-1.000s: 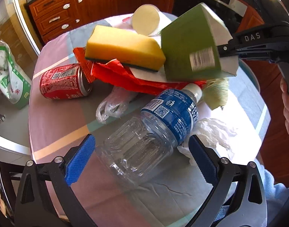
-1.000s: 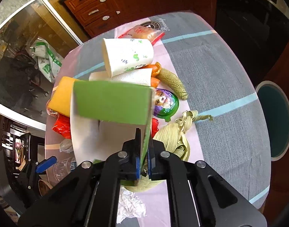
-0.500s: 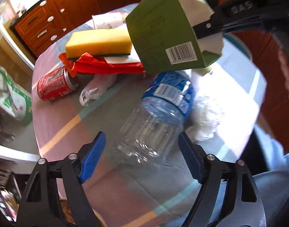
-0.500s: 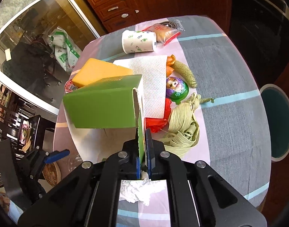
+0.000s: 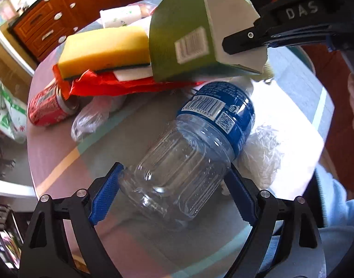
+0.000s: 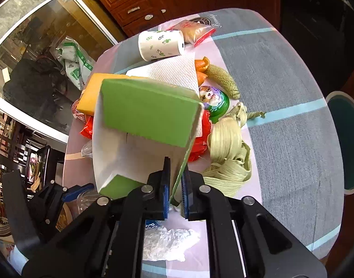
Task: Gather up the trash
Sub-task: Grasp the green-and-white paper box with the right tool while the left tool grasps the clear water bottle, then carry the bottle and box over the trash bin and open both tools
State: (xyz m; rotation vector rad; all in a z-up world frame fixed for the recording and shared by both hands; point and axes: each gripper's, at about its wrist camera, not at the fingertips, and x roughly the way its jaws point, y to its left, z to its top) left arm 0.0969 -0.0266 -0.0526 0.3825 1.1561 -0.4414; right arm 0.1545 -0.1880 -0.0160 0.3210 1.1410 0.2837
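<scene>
My left gripper (image 5: 174, 192) is shut on a clear plastic bottle (image 5: 184, 162) with a blue label, its blue pads pressing both sides of the bottle's base. My right gripper (image 6: 175, 185) is shut on the wall of an open green cardboard box (image 6: 149, 118) and holds it above the table; the box also shows in the left wrist view (image 5: 188, 34), over the pile. On the table lie a yellow sponge (image 5: 105, 48), a red wrapper (image 5: 121, 84), a red can (image 5: 47, 111), a clear plastic bag (image 5: 89, 120) and crumpled white paper (image 5: 260, 155).
A round table with a striped cloth (image 6: 292, 125) carries a paper cup (image 6: 160, 45), a paper towel (image 6: 170, 71), a snack bag (image 6: 193, 31), orange peel (image 6: 200, 64), corn husks (image 6: 228, 148) and a dog-print lid (image 6: 214, 99). Wooden drawers (image 6: 140, 7) stand behind. A teal stool (image 6: 348, 143) is at the right.
My left gripper has closed in on the bottle and now grips its base. My right gripper has kept hold of the green box, which has shifted and tilted above the pile.
</scene>
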